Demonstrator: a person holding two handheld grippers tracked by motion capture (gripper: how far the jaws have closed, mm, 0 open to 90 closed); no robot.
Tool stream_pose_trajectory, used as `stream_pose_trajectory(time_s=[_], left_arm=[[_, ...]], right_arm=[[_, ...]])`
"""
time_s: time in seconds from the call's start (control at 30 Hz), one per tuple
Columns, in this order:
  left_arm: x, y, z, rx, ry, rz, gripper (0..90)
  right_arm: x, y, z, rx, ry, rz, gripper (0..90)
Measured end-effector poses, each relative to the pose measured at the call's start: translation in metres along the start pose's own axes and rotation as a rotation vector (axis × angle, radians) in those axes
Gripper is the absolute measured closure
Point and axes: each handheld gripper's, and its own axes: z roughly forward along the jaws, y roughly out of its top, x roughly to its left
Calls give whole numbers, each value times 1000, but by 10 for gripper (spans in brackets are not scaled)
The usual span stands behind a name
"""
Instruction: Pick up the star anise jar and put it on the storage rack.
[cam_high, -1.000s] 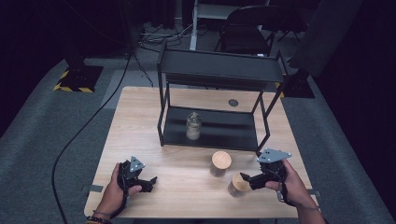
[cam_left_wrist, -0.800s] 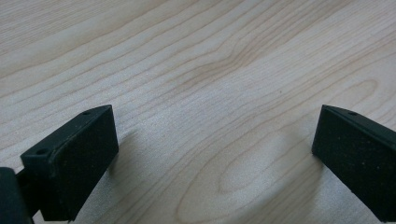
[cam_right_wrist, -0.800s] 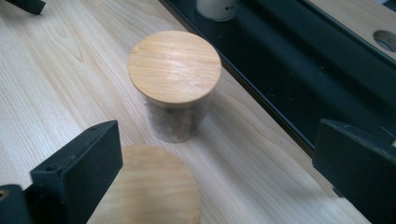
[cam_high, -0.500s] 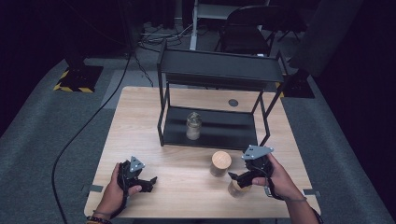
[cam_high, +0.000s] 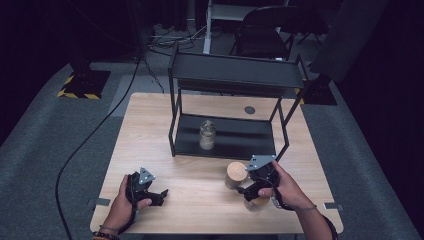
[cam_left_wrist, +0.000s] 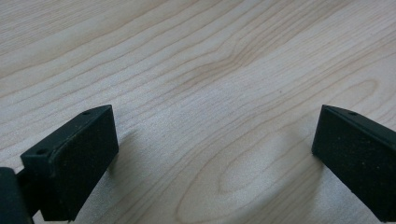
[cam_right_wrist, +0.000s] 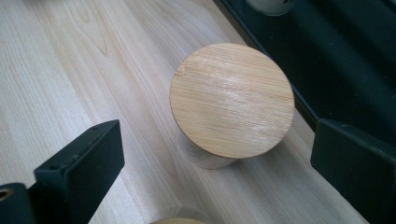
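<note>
My right gripper (cam_high: 248, 187) is carrying its jaws spread wide, though they have just been closing a little, with nothing pinched between them; since the earlier frames it has been sliding in from the right edge of the surface (cam_high: 165, 125) toward the middle. Just ahead of those jaws in the right gripper view the wooden-lidded jar (cam_right_wrist: 231, 102) is standing upright, apart from both pads, its round lid pale and finely grained, its body short and light-coloured. It is sitting on the surface right in front of the black shelf rack (cam_high: 235, 75). A second jar (cam_high: 257, 202) is sitting just beneath my right hand (cam_high: 287, 187). My left gripper (cam_high: 150, 192) is staying where it was, jaws spread over bare wood. On the rack's lower shelf a glass jar (cam_high: 207, 135) is standing; I cannot tell what it is holding
</note>
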Motion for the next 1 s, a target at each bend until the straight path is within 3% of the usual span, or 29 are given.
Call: stream_pose_trajectory(time_s=[0.37,1.0], left_arm=[[0,0,0,-1,0,0,0],[0,0,0,1,-1,0,0]], right_arm=[[5,9,11,67,3,-5,35],[-2,25,29,163,-24,21,50]])
